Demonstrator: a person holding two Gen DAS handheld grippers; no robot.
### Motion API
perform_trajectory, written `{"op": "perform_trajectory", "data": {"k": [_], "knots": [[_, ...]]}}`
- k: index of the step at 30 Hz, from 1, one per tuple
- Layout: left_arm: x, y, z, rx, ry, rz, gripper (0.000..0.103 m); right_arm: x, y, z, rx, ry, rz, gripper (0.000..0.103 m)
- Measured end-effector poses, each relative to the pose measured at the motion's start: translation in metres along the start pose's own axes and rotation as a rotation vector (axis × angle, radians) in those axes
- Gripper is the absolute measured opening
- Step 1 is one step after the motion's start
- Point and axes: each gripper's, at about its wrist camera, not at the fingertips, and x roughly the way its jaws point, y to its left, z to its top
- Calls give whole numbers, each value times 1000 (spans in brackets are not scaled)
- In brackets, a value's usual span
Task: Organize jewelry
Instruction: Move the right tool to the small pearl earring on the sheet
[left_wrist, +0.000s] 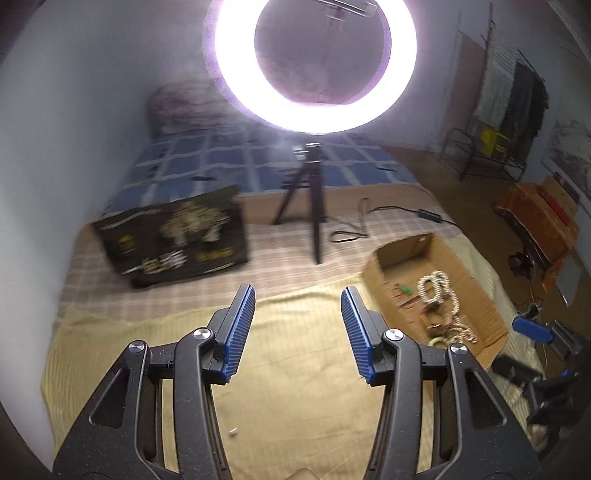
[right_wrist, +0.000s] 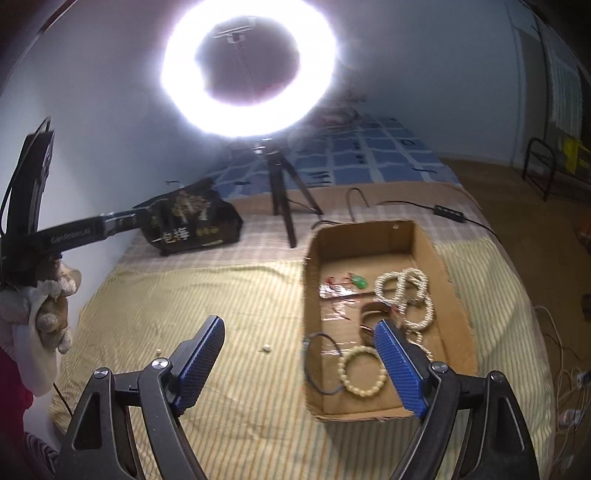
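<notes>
The cardboard box (right_wrist: 424, 251) of bead bracelets (right_wrist: 364, 373) lies on the bed (right_wrist: 236, 310), long axis running away from me. My right hand-held gripper (right_wrist: 301, 363) tilts down, wide open and empty, over its near-left corner; my left hand-held gripper (left_wrist: 297, 332) hangs half-open, empty.

— Where does your left wrist camera look from?
— From just behind your left gripper (left_wrist: 297, 325), angled down over the bed (left_wrist: 295, 406); the cardboard box (left_wrist: 480, 302) sits right of its jaws.
— And your right one?
— Behind your right gripper (right_wrist: 299, 350), also tilted down, nearer the box, whose near end lies between its jaws.
— What do both share?
— The ring light (left_wrist: 310, 62), black bag (left_wrist: 173, 236), box and bed ahead of both jaws.
</notes>
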Motion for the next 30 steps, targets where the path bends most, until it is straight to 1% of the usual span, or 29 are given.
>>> {"op": "perform_trajectory", "data": {"k": [3,6,7,9,11,12,14,15,17,19,22,24,26,30], "knots": [[-10,27,-20,-49,5,26,50,6,14,-6,-30,7,25,85],[-15,47,-40,-80,14,55,50,15,26,-17,-50,21,34,85],[-17,54,-49,-97,19,63,50,19,30,-22,-54,30,40,83],[-18,65,-65,-125,30,78,50,26,36,-31,-61,47,48,76],[-20,72,-81,-146,30,98,50,35,41,-38,-63,70,61,64],[-20,74,-90,-149,24,119,50,38,43,-41,-63,78,66,62],[-21,76,-103,-159,20,134,49,49,49,-49,-68,99,73,57],[-20,77,-109,-169,19,139,44,53,52,-52,-69,104,72,55],[-19,77,-121,-192,15,143,44,64,55,-57,-66,114,72,48],[-15,76,-136,-212,14,138,44,73,57,-60,-68,111,48,46],[-7,75,-153,-244,20,128,44,84,56,-62,-68,116,25,37],[-1,75,-163,-261,23,124,44,93,56,-63,-65,121,23,37],[5,74,-168,-258,30,132,44,102,58,-65,-74,129,2,35],[15,79,-173,-277,25,122,43,113,59,-67,-74,125,-29,33]]}}
